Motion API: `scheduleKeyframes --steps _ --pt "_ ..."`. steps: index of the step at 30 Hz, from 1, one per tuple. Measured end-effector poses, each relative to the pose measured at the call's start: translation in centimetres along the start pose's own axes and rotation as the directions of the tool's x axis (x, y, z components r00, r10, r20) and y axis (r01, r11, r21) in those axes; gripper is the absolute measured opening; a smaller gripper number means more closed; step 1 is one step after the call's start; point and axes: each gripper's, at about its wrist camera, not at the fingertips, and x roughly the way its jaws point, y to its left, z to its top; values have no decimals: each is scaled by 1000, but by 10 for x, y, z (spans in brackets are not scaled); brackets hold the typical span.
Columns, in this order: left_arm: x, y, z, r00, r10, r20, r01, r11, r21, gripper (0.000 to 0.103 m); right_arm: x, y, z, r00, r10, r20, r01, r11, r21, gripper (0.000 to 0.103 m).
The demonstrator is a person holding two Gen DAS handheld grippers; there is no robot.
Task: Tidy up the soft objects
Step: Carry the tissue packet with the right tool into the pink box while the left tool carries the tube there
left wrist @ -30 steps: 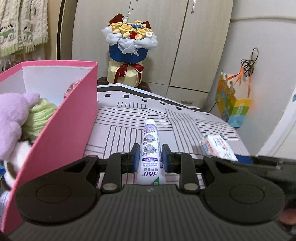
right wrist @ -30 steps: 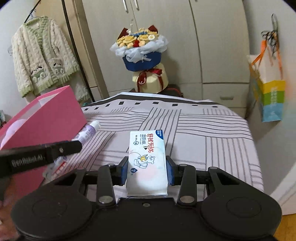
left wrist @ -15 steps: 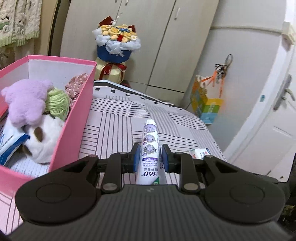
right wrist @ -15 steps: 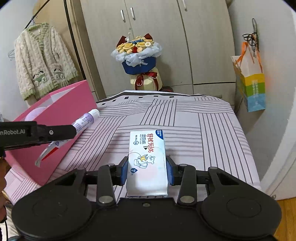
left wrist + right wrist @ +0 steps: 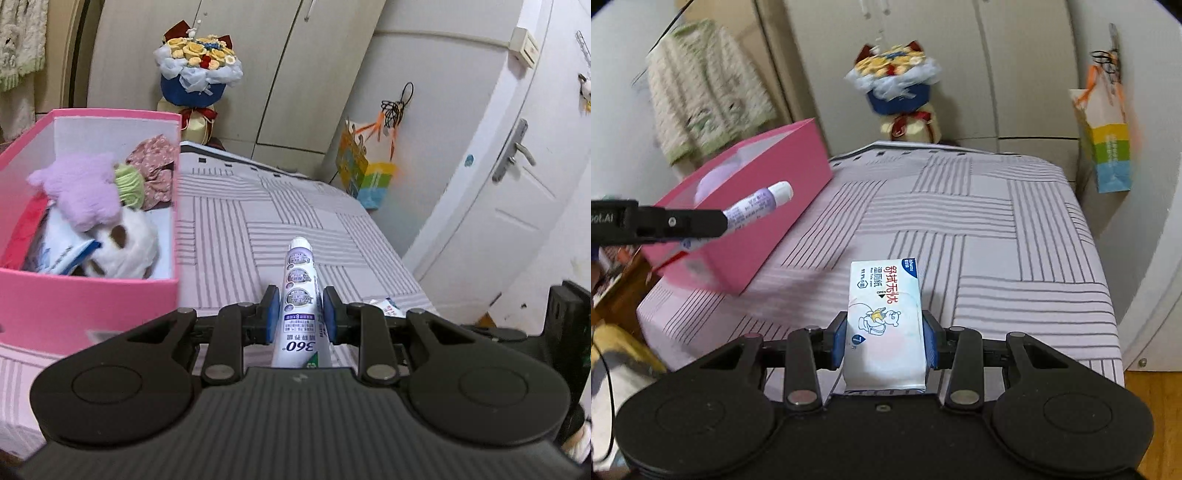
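Tube (image 5: 300, 295) now higher, in left hand-held gripper (image 5: 300, 320).

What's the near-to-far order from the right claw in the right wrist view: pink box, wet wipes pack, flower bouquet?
1. wet wipes pack: clamped in the right claw.
2. pink box: to the left on the striped bed cover, with the left claw in front of it.
3. flower bouquet: beyond the bed's far end, by the wardrobe.
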Motion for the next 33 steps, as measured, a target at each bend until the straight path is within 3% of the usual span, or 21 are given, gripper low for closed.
scheduleKeyframes --steps 6,11,22,28,33 --pt "-19 5 -5 999 2 -51 -2 1000 11 24 -18 18 8 999 43 -20 -44 998 -55 45" --pt "-37 9 -4 999 -24 -47 25 1000 4 24 -27 40 20 996 90 -28 -93 989 -111 45" --pt "-98 17 19 995 41 91 -45 998 50 24 -41 99 57 966 255 -33 -256 939 -229 45" --pt "-123 35 30 981 105 162 -110 994 22 24 -33 133 81 956 293 -17 -284 911 -300 45" --pt "-135 58 42 961 159 228 -159 987 -19 24 -17 145 105 949 314 0 -301 907 -294 45"
